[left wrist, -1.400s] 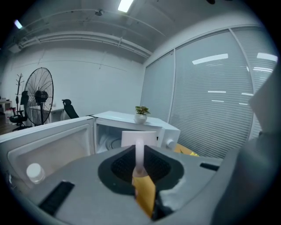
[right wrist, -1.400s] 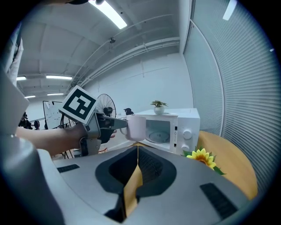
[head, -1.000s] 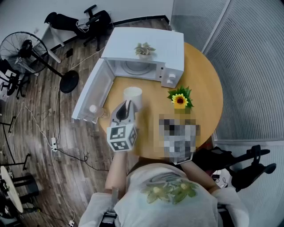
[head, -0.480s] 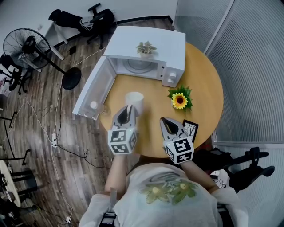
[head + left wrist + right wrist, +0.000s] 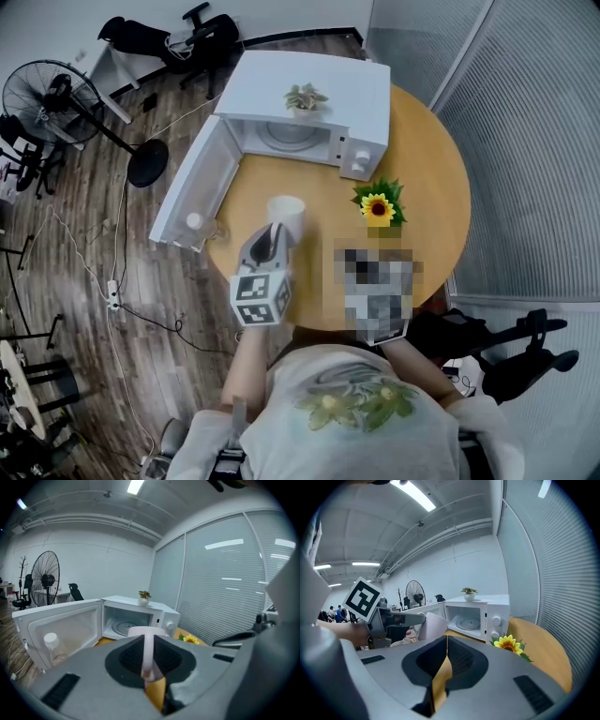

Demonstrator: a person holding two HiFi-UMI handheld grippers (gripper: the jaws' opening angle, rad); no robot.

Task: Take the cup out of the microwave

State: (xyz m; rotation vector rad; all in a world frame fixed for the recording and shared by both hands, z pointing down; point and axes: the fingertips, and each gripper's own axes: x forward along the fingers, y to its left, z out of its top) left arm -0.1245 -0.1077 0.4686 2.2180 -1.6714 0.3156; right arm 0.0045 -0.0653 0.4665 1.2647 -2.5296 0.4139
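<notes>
The white cup [image 5: 285,212] stands upright over the round wooden table [image 5: 431,178], a short way in front of the open white microwave [image 5: 309,98]. My left gripper [image 5: 275,231] is shut on the cup's handle. In the left gripper view the handle [image 5: 148,656] runs down between the jaws of that gripper [image 5: 148,667], with the cup [image 5: 145,631] just beyond. Whether the cup's base touches the table I cannot tell. My right gripper [image 5: 446,641] is shut on nothing, to the right of the cup [image 5: 433,625]. A mosaic patch covers it in the head view.
The microwave door [image 5: 192,183] hangs wide open to the left, with a small bottle [image 5: 194,222] by it. A potted plant [image 5: 305,98] sits on the microwave. A sunflower [image 5: 378,208] stands on the table right of the cup. A floor fan [image 5: 42,98] is off to the left.
The left gripper and the cup have come slightly away from the microwave, toward me. The right gripper has stayed where it was.
</notes>
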